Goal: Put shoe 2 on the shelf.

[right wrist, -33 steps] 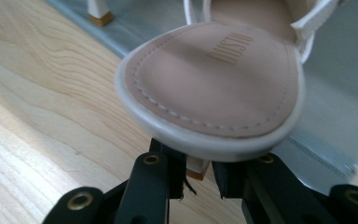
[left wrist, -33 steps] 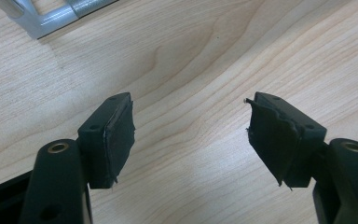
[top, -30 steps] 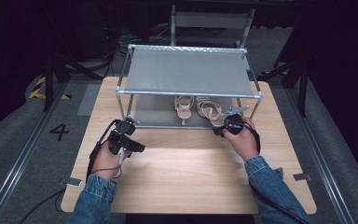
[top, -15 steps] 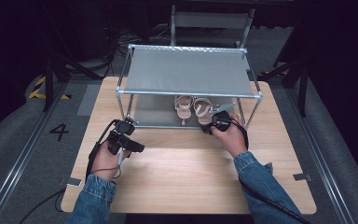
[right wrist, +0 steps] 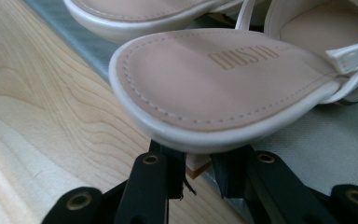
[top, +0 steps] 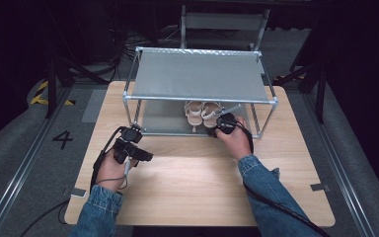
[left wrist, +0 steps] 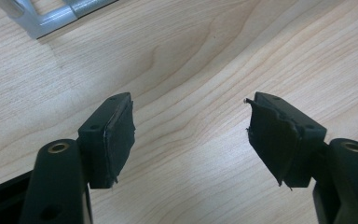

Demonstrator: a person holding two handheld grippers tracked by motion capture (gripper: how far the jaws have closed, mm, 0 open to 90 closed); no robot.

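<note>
Wooden bench [top: 197, 187] carries a metal shoe rack [top: 200, 74] in the high view; two pale sandals sit side by side on its lower shelf [top: 163, 118]. Right hand-held gripper [top: 220, 124] is at the rack's front edge, at the heel of the right sandal [top: 210, 112]; left sandal [top: 194, 113] touches it alongside. Left hand-held gripper [top: 137, 154] is over bare bench, well apart from the shoes.

Left gripper view: left hand-held gripper [left wrist: 190, 135] has jaws wide apart, nothing between, wood grain below, rack corner [left wrist: 56, 16] at top left.

Right gripper view: right hand-held gripper [right wrist: 199, 170] clamped on the sandal heel [right wrist: 198, 165], beneath the beige insole [right wrist: 223, 79]; second sandal [right wrist: 144, 11] just behind.
</note>
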